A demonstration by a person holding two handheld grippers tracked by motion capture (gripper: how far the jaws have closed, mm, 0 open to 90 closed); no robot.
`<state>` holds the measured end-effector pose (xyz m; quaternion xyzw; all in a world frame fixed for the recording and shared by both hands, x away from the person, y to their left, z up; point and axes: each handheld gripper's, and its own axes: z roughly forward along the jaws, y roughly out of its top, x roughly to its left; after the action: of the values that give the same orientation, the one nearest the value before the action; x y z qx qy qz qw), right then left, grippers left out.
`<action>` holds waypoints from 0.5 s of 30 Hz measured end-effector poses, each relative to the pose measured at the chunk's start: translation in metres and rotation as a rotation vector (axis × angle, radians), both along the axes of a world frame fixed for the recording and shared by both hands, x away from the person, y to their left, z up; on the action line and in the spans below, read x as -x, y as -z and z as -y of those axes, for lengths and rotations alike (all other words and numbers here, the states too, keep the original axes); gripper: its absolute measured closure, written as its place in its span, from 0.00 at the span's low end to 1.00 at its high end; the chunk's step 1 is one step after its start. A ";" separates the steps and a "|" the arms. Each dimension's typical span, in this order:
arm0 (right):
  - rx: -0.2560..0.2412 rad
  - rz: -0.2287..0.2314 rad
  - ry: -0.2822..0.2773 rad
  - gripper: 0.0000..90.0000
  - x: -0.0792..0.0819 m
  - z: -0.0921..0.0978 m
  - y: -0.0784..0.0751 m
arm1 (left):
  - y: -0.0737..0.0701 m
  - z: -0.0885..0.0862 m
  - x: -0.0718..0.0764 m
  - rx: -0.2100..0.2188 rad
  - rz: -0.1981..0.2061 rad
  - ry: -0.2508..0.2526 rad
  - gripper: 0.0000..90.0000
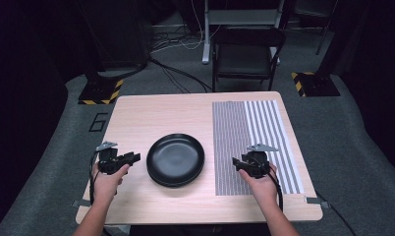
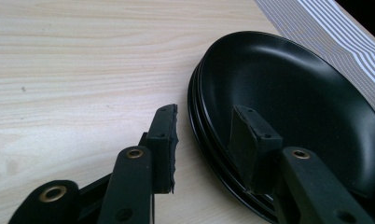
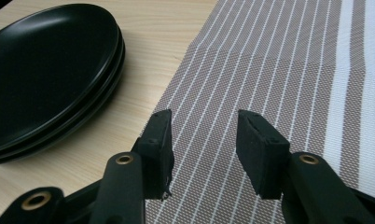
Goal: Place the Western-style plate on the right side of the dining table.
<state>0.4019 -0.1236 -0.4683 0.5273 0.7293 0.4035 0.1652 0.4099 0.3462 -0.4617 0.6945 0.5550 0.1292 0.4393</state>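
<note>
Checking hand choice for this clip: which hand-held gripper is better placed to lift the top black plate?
Left. The left hand-held gripper is open with its jaws straddling the rim of the stacked black plates; the right hand-held gripper sits open over the striped placemat.

Stacked black plates (image 2: 293,93): count unclear, rims cropped in both gripper views. Chair (image 1: 248,51) legs hidden behind table (image 1: 161,113).

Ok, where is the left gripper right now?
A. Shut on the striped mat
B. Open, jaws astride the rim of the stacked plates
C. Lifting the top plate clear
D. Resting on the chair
B: the left gripper is open, one jaw outside and one over the rim of the black plates on the table.
</note>
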 end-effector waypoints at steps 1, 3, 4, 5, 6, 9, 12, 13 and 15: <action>-0.004 0.001 0.002 0.61 0.000 -0.002 0.000 | 0.000 0.001 0.000 0.003 -0.003 -0.003 0.69; -0.013 0.000 0.000 0.62 -0.002 -0.004 -0.001 | 0.001 0.003 -0.001 0.013 -0.002 -0.010 0.69; -0.013 0.000 0.000 0.62 -0.002 -0.004 -0.001 | 0.001 0.003 -0.001 0.013 -0.002 -0.010 0.69; -0.015 0.005 -0.006 0.62 -0.004 -0.007 0.000 | 0.001 0.005 -0.001 0.017 -0.003 -0.009 0.69; -0.020 0.003 -0.005 0.62 -0.004 -0.009 0.000 | 0.001 0.005 -0.001 0.017 -0.003 -0.009 0.70; -0.028 0.006 -0.015 0.62 -0.007 -0.013 -0.001 | 0.002 0.007 -0.001 0.024 -0.009 -0.011 0.70; -0.038 0.000 -0.022 0.62 -0.008 -0.017 -0.001 | 0.002 0.008 -0.001 0.029 -0.016 -0.008 0.71; -0.046 -0.004 -0.028 0.62 -0.009 -0.018 -0.001 | 0.002 0.009 -0.002 0.031 -0.014 -0.009 0.71; -0.061 -0.005 -0.032 0.62 -0.012 -0.023 -0.002 | 0.003 0.009 -0.001 0.041 -0.025 -0.006 0.72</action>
<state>0.4135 -0.1006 -0.4665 0.5215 0.7254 0.4267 0.1407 0.4113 0.3367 -0.4642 0.6853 0.5650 0.1101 0.4461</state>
